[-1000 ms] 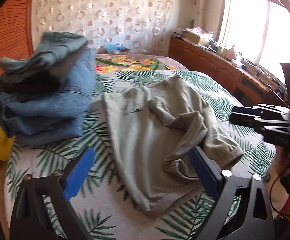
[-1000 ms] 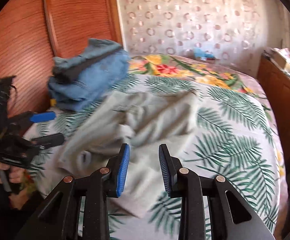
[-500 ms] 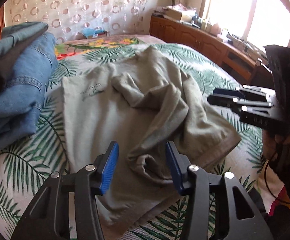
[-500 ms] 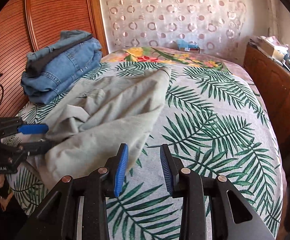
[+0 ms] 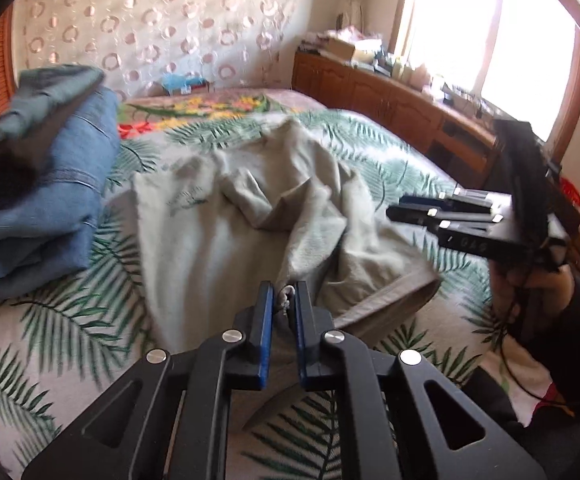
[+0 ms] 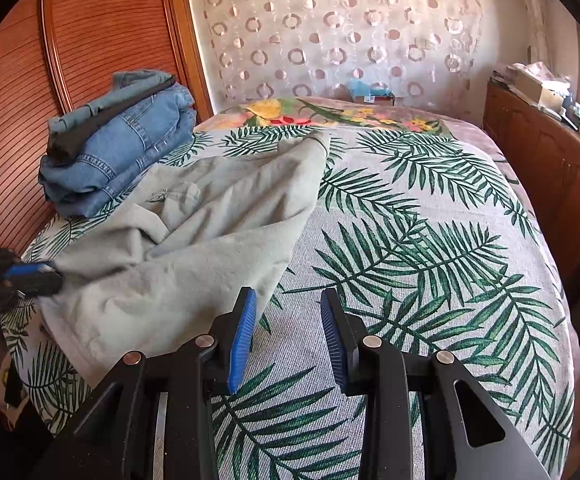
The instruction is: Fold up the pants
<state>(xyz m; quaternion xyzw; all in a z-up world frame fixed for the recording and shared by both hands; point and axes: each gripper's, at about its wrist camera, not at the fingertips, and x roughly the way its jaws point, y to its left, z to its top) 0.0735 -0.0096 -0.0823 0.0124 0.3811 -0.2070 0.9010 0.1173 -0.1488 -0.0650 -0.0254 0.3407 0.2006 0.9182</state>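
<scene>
Stack of folded jeans (image 6: 117,152): seen at about 10 o'clock in the right wrist view, resting on the bed against the wooden headboard (image 6: 29,92); a dark garment lies across its top.
Left hand-held gripper (image 5: 281,298): its jaws have just been closing and are now narrow, pinched on a small bunch of the pants' fabric with a pale drawstring end showing between the blue pads; in the right wrist view it is seen at 9 o'clock (image 6: 49,276), touching the near left edge of the pants.
Pants (image 5: 225,232): pale grey-green, lying rumpled and unfolded on the bed just beside the jeans; one leg is stretched toward 12 o'clock, the hemmed edge lies toward 4 o'clock in the left wrist view.
Bed (image 6: 430,240): covered with a palm-leaf bedspread; a floral cover is seen at its far end.
Right hand-held gripper (image 6: 287,300): jaws partly open with nothing between them; held over the bare bedspread, its left pad just beside the right edge of the pants; in the left wrist view it is seen at 3 o'clock (image 5: 398,208).
Wooden cabinets (image 6: 538,160): along the right wall, at 2 o'clock, under a bright window.
</scene>
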